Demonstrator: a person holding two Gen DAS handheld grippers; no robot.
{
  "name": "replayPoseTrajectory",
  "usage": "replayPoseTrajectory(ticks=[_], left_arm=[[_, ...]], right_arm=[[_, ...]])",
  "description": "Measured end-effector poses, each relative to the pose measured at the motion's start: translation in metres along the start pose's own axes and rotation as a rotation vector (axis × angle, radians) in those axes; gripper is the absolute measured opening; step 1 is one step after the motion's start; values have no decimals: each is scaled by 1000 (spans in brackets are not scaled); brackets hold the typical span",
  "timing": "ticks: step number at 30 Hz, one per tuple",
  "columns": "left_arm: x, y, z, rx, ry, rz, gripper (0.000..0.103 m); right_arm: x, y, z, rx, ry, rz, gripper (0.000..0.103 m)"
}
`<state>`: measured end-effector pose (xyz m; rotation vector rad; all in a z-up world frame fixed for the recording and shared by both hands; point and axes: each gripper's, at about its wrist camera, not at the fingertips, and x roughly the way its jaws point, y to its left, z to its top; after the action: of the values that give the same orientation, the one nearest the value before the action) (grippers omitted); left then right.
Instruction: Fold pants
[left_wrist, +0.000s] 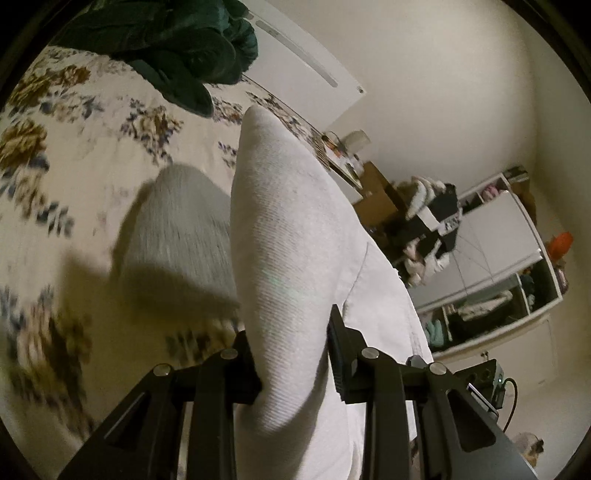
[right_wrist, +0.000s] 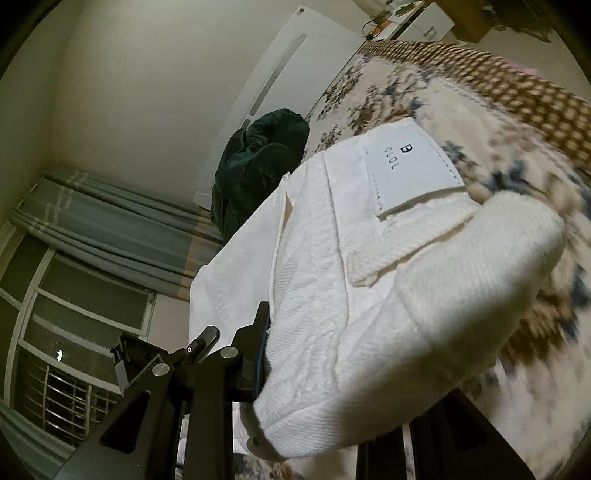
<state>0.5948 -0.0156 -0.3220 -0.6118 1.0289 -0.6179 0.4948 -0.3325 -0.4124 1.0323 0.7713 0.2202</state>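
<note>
White denim pants (left_wrist: 288, 229) lie partly lifted above a floral bedspread (left_wrist: 74, 147). My left gripper (left_wrist: 293, 354) is shut on a fold of the pants, which rises between the jaws as a tall ridge. In the right wrist view my right gripper (right_wrist: 332, 369) is shut on the waistband end of the pants (right_wrist: 369, 277); the cloth bulges over the right finger and hides it. A white brand patch (right_wrist: 410, 170) shows on the waistband.
A dark green garment (left_wrist: 177, 48) is heaped at the far side of the bed; it also shows in the right wrist view (right_wrist: 258, 162). A white headboard panel (left_wrist: 303, 66), shelves with clothes (left_wrist: 498, 258), grey curtains (right_wrist: 110, 229) and a window (right_wrist: 74, 332) surround the bed.
</note>
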Motion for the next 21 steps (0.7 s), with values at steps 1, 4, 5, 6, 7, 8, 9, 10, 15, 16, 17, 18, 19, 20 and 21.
replayPoseTrajectory(ticks=[1,4,5,6,7,8,9,10,15,16,17,18,19,20,21], left_arm=[[12,12,15,-5,-3,4,25],[42,44,48,-23,-12,13,25],[54,57,59,-29,-13,20,25],[66,69,67,-33,-13,25,25],[77,82,74,-39,-12,29,25],[85,93,81,-46,-10,32,25],[95,106,87,-54,-8,36,25],[104,118,92,-57,-4,44,25],[145,163,102,-71,42,93,25],[150,170,102,-71,53,100,26],[152,171,100,-68,60,104,26],[155,175,99,-62,72,108,30],[154,173,97,-57,81,112,32],[152,173,95,-53,89,114,34],[150,172,93,-56,98,121,38]], right_arm=[[17,-3,10,-2,3,3,27],[77,-16,42,-1,16,13,27],[100,-23,51,-2,23,18,27],[116,-27,58,-2,29,19,27],[133,-34,63,-1,36,21,27],[154,-41,70,0,44,23,27],[171,-48,74,-2,52,20,27],[185,-54,77,-4,58,17,27],[246,-96,83,-3,99,-23,27],[252,-103,83,-1,105,-29,27],[258,-110,84,2,113,-42,27],[261,-114,84,11,123,-52,28],[263,-120,85,26,137,-57,29],[264,-123,87,34,156,-66,33],[262,-123,88,29,169,-86,37]])
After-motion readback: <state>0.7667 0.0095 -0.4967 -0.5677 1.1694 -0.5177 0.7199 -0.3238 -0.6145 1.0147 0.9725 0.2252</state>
